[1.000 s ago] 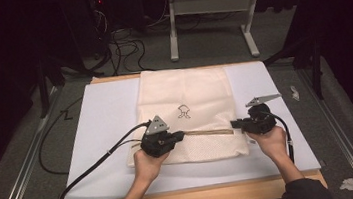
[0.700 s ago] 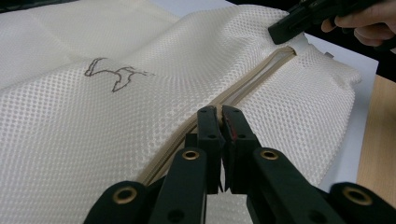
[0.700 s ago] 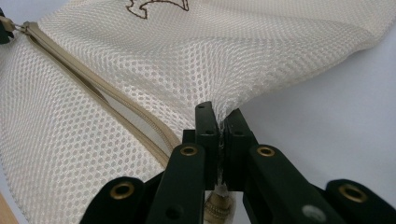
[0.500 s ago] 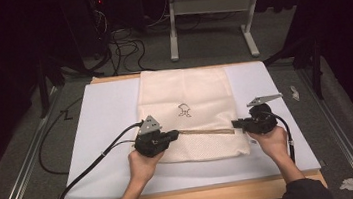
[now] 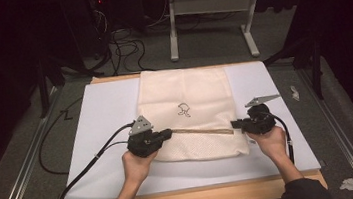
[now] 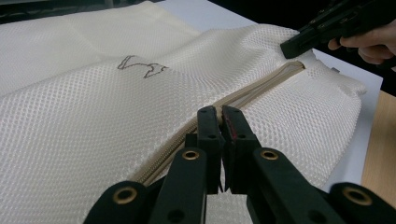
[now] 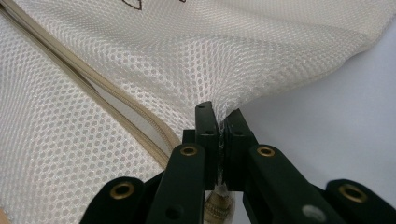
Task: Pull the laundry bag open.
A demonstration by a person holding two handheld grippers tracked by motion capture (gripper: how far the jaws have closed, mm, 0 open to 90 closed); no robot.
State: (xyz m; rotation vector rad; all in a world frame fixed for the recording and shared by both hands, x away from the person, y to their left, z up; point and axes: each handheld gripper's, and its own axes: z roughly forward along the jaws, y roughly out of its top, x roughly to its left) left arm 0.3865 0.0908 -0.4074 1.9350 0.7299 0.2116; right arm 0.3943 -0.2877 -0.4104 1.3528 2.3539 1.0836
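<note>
Table [image 5: 295,186] with wooden front edge, topped by a white sheet [image 5: 101,118] that covers nearly all of it. Floor around it is dark, with cables behind the far edge and a white frame stand further back.

Mesh bag [image 5: 184,93], cream, lies flat at the middle of the sheet, its far end reaching the sheet's far edge. A small dark line drawing [image 5: 184,110] is printed near its centre. A tan zipper [image 5: 203,131] runs across the bag's near part, from one gripper to the other.

Left gripper [image 5: 167,133] sits at the bag's near left, at the left end of the zipper, held in the left hand [image 5: 136,164]. In the left gripper view its jaws are pressed together right on the zipper line [image 6: 261,88]; something is probably pinched between them, likely the slider, but the tips hide it and I cannot tell for sure.

Right gripper [image 5: 234,123] is at the bag's right edge, at the other end of the zipper, held by the right hand [image 5: 270,141]. In the right gripper view its jaws are clamped on a fold of mesh [image 7: 224,109], which is pulled up into a taut ridge off the sheet. Zipper tape [image 7: 93,88] passes just left of the jaws there.

Small crumpled white scrap [image 5: 294,92] lies on the floor off the sheet's right side.
</note>
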